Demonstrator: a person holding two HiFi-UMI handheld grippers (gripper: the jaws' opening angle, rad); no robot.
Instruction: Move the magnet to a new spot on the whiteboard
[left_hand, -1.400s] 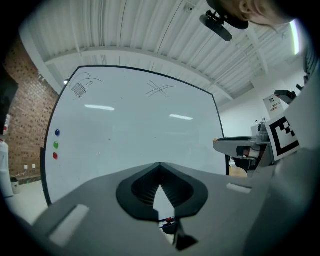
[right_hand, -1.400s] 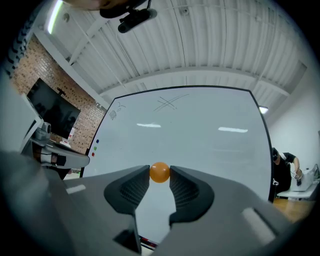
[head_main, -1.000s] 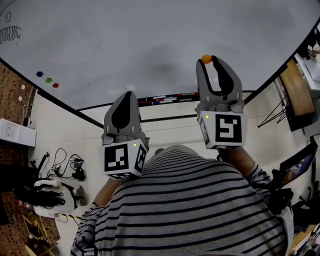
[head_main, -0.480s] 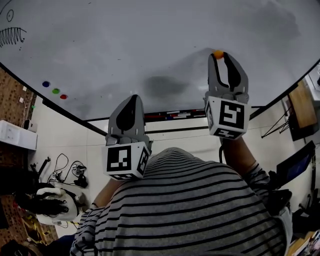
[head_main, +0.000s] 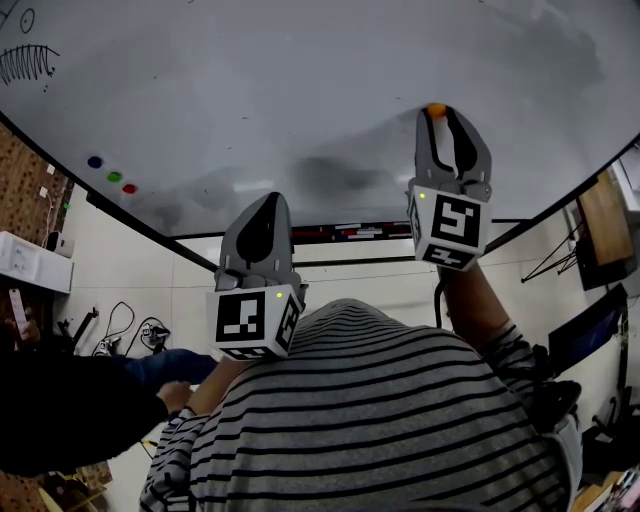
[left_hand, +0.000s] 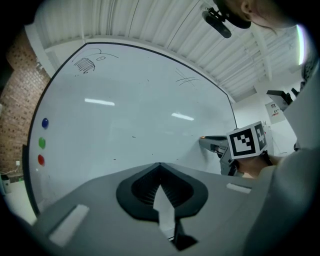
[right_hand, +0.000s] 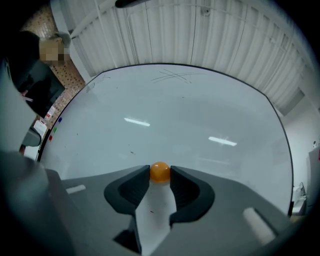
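right hand-held gripper (head_main: 437, 111) is up at the board (head_main: 280, 90), and there it is: the orange magnet (right_hand: 160, 172) pinched between its two tips, one jaw on each side of the ball. in the head view the magnet sits at the very front of the gripper, right of the board's middle. in the left gripper view those tips look pressed to the white surface, though true contact can't be told.

left hand-held gripper (head_main: 268, 198) hangs lower and further left, jaws pressed together with nothing between them. it points at the board but stops short of it.

far off near the board's left edge, a blue magnet (head_main: 95, 161), a green magnet (head_main: 114, 176) and a red magnet (head_main: 129, 188) sit in a short row, well apart from the orange one. a black doodle (head_main: 28, 62) marks the top left corner. pens lie in the tray (head_main: 340, 231) under the board's lower edge, between the two grippers. a striped shirt (head_main: 370, 400) fills the bottom of the head view, and a second person's dark sleeve (head_main: 70, 410) reaches in at lower left.
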